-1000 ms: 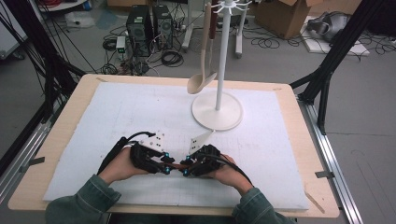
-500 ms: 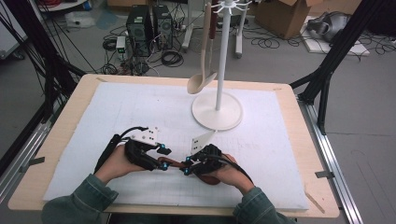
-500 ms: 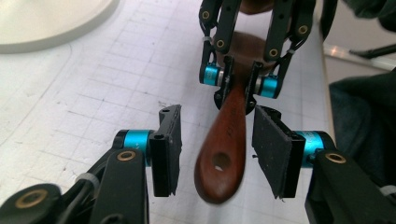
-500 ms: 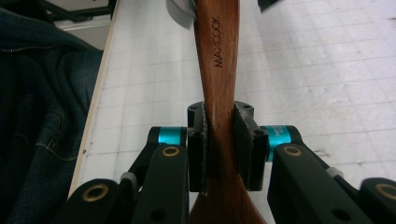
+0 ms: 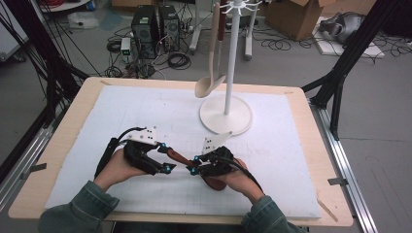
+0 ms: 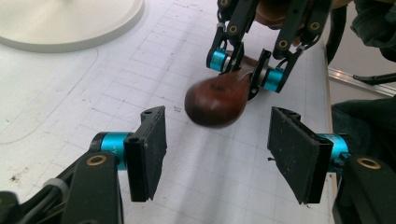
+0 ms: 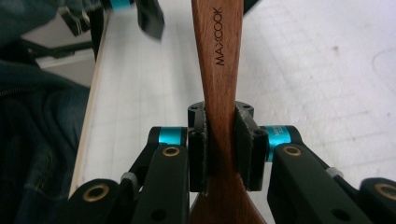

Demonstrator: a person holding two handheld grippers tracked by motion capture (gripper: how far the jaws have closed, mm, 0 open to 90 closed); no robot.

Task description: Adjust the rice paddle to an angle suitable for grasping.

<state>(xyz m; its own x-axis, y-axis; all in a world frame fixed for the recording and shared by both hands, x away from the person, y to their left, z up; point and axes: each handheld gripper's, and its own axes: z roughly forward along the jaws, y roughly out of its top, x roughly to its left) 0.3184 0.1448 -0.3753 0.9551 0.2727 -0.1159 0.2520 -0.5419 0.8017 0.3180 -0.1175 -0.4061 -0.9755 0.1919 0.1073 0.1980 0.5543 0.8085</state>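
A dark wooden spoon point(image 5: 177, 156) marked MAXCOOK point(image 7: 219, 46) is held low over the white mat. My right gripper point(image 7: 220, 149) is shut on its handle, close to where it widens. In the high view the right gripper point(image 5: 194, 165) sits at the front middle, with the spoon's bowl under the hand. My left gripper point(image 5: 166, 157) faces it from the left. Its jaws stand open point(image 6: 224, 154), and the handle's rounded end point(image 6: 217, 98) floats just beyond the pads point(image 6: 152, 149), touching neither. The right gripper point(image 6: 247, 60) appears across from it.
A white hanging stand point(image 5: 232, 53) rises from a round base point(image 5: 226, 119) at the back middle of the mat point(image 5: 121, 111). A pale wooden spoon point(image 5: 210, 82) and a darker utensil hang from it. The table's wooden rim point(image 5: 320, 160) runs along the right.
My left gripper has drawn back to the left, away from the right one, and the spoon's handle now shows between them. The right gripper has stayed shut on the spoon.
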